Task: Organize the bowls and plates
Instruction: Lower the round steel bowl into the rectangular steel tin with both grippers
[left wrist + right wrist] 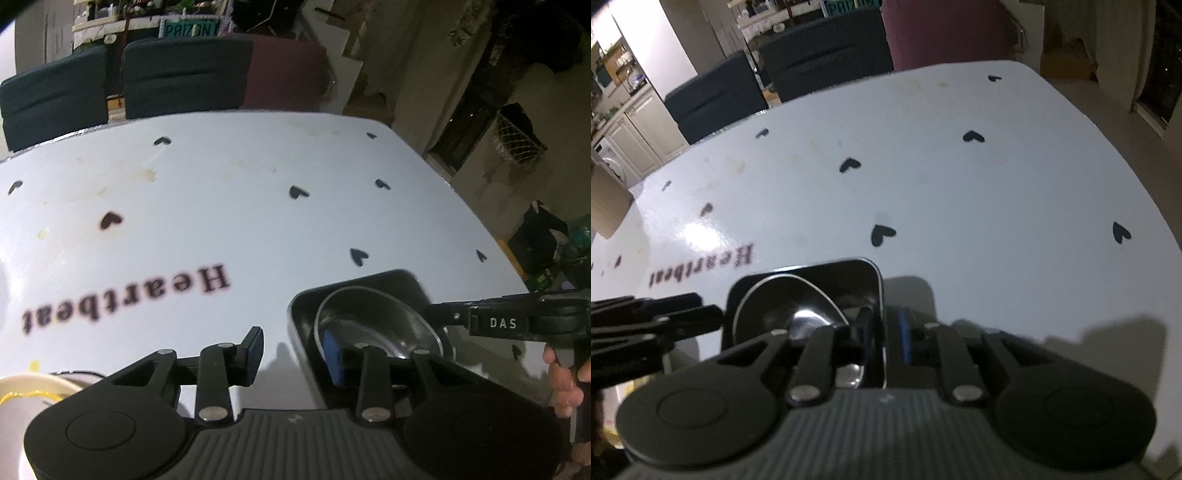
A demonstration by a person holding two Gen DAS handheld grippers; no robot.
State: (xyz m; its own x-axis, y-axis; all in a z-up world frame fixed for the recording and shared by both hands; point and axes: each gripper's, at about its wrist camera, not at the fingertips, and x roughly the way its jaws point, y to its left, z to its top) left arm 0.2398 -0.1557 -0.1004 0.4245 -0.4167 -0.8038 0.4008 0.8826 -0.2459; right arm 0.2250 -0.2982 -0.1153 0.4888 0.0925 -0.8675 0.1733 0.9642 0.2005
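- White glossy desk [258, 221] underfoot of everything, printed with small black hearts [358, 255] and the word "Heartbeat" [125, 302], stained yellowish toward the far edge.
- Nearest, at the desk's near edge on the left: part of a cream plate [22, 387] with a yellow line around it.
- Just beyond, on the near part of the desk: a black square tray [369, 282] with rounded corners, and a steel bowl [373, 321] sitting inside it.
- Left fingers [255, 347] moderately wide, astride the tray's left wall, holding nothing: one out over bare desk and clear of the wall, the blue-padded one down inside beside the bowl.
- Right fingers [904, 334] narrow, astride the opposite wall: the dark one inside close to the bowl, the blue pad outside and seemingly just off the wall; no firm grip to be seen.
- At the right, a hand [561, 384] wrapped around that tool's handle.
- Past the desk's far edge: two dark chairs [184, 74] and a maroon one [288, 70].
- Farther left in the right wrist view: pale kitchen cabinets [635, 133].
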